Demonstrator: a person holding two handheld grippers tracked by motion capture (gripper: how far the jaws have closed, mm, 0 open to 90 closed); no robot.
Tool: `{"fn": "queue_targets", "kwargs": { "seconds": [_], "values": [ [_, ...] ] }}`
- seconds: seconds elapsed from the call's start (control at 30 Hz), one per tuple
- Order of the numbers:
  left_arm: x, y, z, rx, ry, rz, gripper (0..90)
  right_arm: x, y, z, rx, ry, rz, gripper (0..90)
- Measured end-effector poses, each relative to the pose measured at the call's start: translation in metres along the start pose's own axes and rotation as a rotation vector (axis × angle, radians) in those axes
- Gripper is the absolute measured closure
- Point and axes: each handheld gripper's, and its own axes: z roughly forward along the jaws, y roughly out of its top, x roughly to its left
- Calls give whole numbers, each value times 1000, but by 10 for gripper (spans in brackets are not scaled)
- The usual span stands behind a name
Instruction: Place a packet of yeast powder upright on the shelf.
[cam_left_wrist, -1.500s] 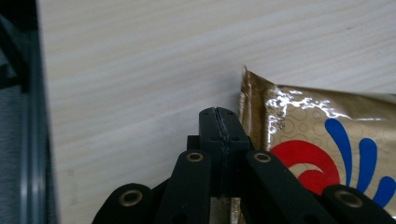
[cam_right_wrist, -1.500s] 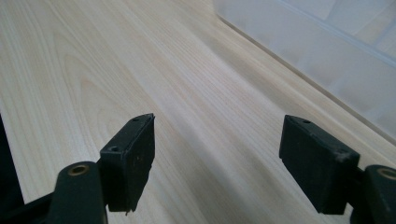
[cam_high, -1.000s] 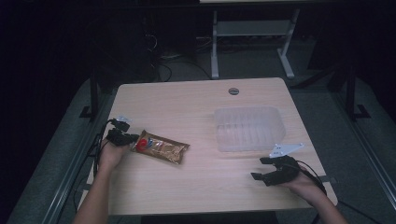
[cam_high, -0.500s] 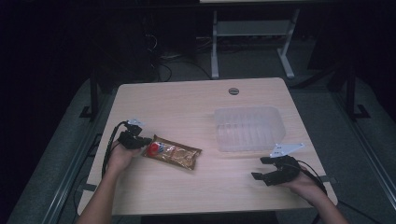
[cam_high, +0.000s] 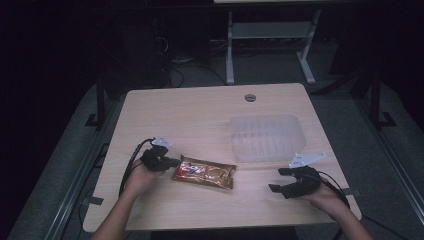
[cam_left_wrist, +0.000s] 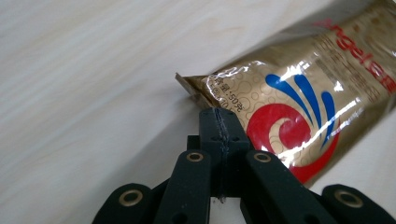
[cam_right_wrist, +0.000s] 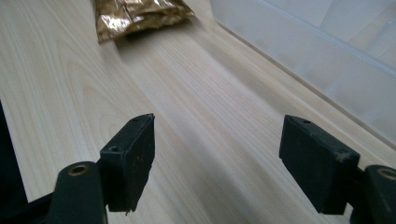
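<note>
A gold snack packet (cam_high: 205, 172) with a red and blue swirl lies flat on the wooden table (cam_high: 200, 115), left of centre near the front. My left gripper (cam_high: 172, 162) is at the packet's left end. In the left gripper view its jaws are pressed together on the sealed edge of the packet (cam_left_wrist: 299, 107), so the left gripper (cam_left_wrist: 218, 116) is shut on it. My right gripper (cam_high: 279, 180) rests low near the front right, open and empty. In the right gripper view, bare wood lies between the tips of the right gripper (cam_right_wrist: 224, 158), with the packet (cam_right_wrist: 135, 14) far ahead.
A clear plastic container (cam_high: 267, 137) stands right of centre, just behind the right gripper, and its wall (cam_right_wrist: 327, 56) rises close on the right in the right gripper view. A round cable hole (cam_high: 250, 97) sits at the table's back. Dark floor and shelving legs surround the table.
The left gripper has moved right and toward the front edge, and the packet has shifted with it toward the middle. The right gripper has stayed in place.
</note>
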Motion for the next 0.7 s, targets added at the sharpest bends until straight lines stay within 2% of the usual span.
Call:
{"fn": "queue_targets", "kwargs": {
  "seconds": [0.2, 0.33, 0.4, 0.43, 0.6, 0.63, 0.7],
  "values": [
    [-22, 6, 11, 11, -56, 56, 899, -1, 0, 0, 0, 4, 14, 263],
    [-33, 11, 17, 15, -90, 80, 899, -2, 0, -1, -2, 5, 18, 263],
    [-39, 13, 21, 7, -110, 81, 899, -2, 0, -1, -10, 9, 36, 263],
    [-42, 14, 23, 13, -121, 98, 898, -3, 0, -1, -14, 11, 44, 263],
    [-59, 20, 31, 13, -158, 129, 899, -7, 1, -3, -18, 3, 77, 274],
    [-62, 22, 33, 20, -165, 148, 899, -8, 1, -3, -22, 4, 83, 275],
    [-68, 24, 35, 19, -177, 154, 898, -9, 1, -3, -21, -1, 107, 280]
  ]
}}
